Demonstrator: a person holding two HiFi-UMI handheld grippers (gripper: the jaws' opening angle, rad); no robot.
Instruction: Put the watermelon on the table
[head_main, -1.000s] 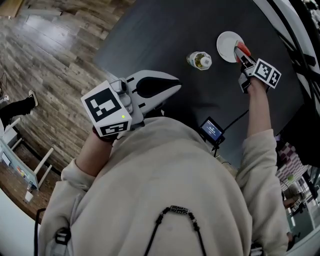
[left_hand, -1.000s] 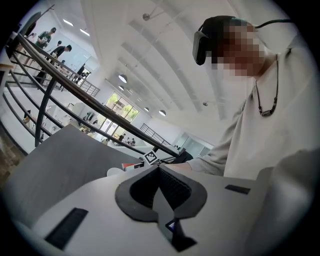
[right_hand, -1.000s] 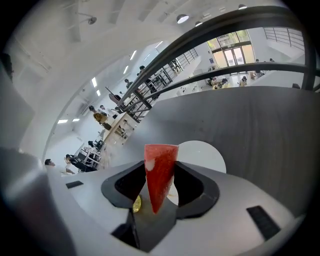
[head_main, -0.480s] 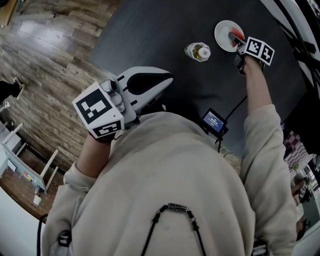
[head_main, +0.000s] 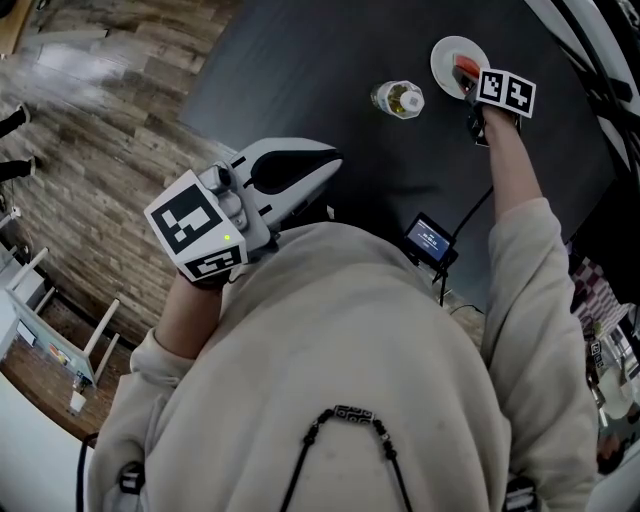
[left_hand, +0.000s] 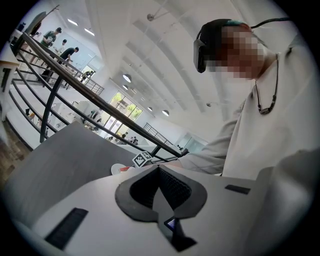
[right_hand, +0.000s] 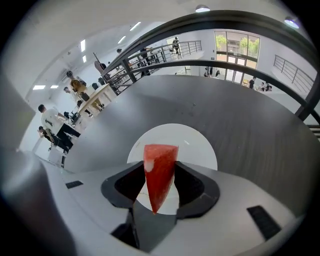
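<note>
A red watermelon slice (right_hand: 159, 175) stands point-down between the pads of my right gripper (right_hand: 160, 192), which is shut on it. Right behind the slice lies a round white plate (right_hand: 197, 145) on the black table. In the head view the right gripper (head_main: 470, 88) reaches to the plate (head_main: 447, 50) at the far right, with the red slice (head_main: 466, 70) over the plate's near edge. My left gripper (head_main: 328, 166) hovers close to my chest, its jaws together and holding nothing; the left gripper view shows those jaws (left_hand: 159, 172) meeting.
A clear bottle with a yellow cap (head_main: 398, 98) stands on the black table (head_main: 300, 70) left of the plate. A small device with a lit screen (head_main: 430, 238) and a cable lies near my chest. Wooden floor (head_main: 90, 150) borders the table on the left.
My right gripper has moved farther out and down with the slice, which now sits over the plate's edge. The left gripper has stayed put.
</note>
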